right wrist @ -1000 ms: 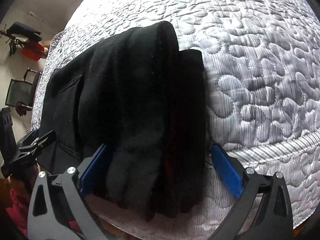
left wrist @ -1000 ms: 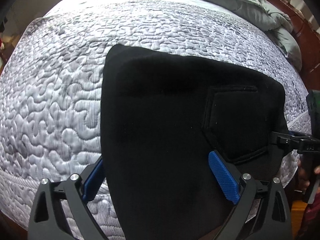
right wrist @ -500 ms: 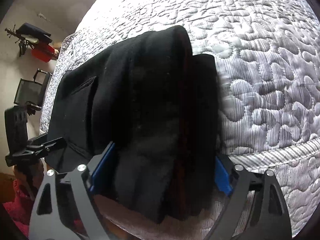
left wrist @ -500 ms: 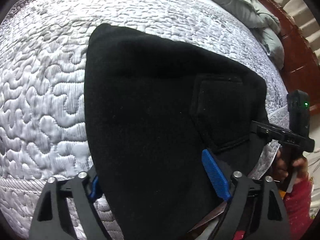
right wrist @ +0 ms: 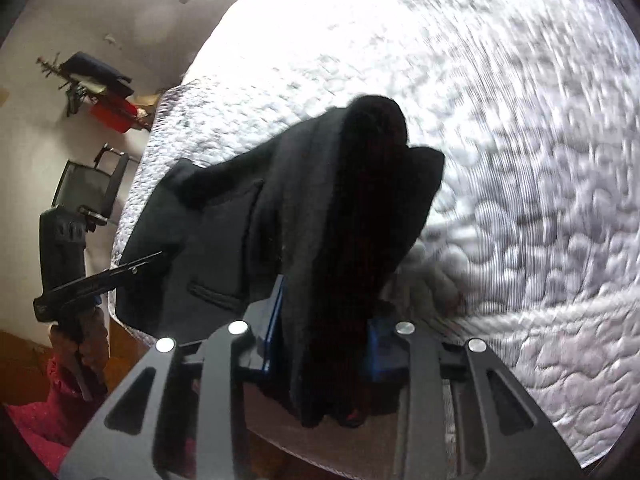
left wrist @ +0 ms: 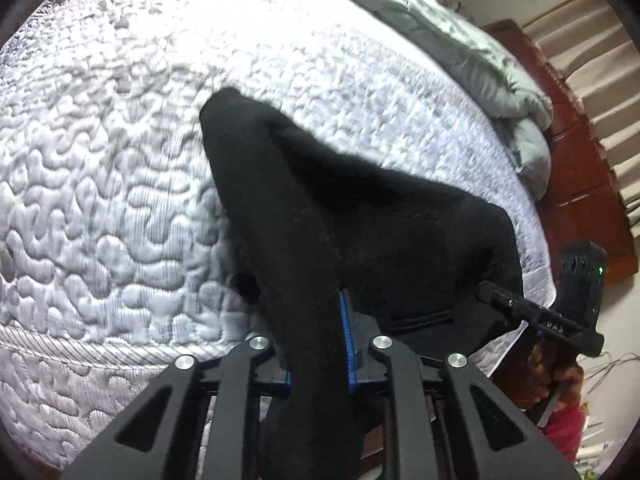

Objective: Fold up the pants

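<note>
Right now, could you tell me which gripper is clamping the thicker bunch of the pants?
The right gripper: its jaws stand wider around bunched pants; the left gripper pinches a thinner fold.

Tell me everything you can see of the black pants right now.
The black pants look like soft, thick knit fabric, already folded into layers, with a stitched pocket facing up. They lie at the near edge of the quilted mattress. The left gripper and right gripper have just been closing and each now pinches a bunched near edge, which rises off the bed while the far part rests there.
</note>
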The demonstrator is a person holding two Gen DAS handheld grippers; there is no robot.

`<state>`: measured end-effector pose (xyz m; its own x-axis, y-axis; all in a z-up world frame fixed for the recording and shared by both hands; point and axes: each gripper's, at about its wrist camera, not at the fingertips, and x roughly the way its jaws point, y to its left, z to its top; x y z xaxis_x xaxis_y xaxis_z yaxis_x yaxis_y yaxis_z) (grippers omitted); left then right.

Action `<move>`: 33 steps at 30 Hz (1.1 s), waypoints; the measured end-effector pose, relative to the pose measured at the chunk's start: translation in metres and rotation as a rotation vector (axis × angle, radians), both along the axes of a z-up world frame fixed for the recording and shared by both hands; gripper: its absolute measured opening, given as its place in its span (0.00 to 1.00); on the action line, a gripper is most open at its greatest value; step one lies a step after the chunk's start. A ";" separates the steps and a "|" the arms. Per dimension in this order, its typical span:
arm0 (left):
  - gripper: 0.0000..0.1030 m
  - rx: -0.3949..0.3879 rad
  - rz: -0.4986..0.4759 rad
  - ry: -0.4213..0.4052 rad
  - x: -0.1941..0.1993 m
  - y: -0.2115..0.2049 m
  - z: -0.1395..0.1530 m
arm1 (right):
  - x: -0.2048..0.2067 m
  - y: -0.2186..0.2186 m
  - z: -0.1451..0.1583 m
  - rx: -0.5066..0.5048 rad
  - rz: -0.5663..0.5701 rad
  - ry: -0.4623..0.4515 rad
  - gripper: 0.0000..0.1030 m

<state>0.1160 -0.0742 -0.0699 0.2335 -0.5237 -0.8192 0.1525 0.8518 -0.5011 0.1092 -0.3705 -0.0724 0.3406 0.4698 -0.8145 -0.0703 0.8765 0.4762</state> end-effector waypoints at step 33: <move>0.36 0.113 0.024 -0.114 0.146 -0.006 -0.036 | 0.173 -0.051 -0.064 0.003 -0.029 -0.015 0.55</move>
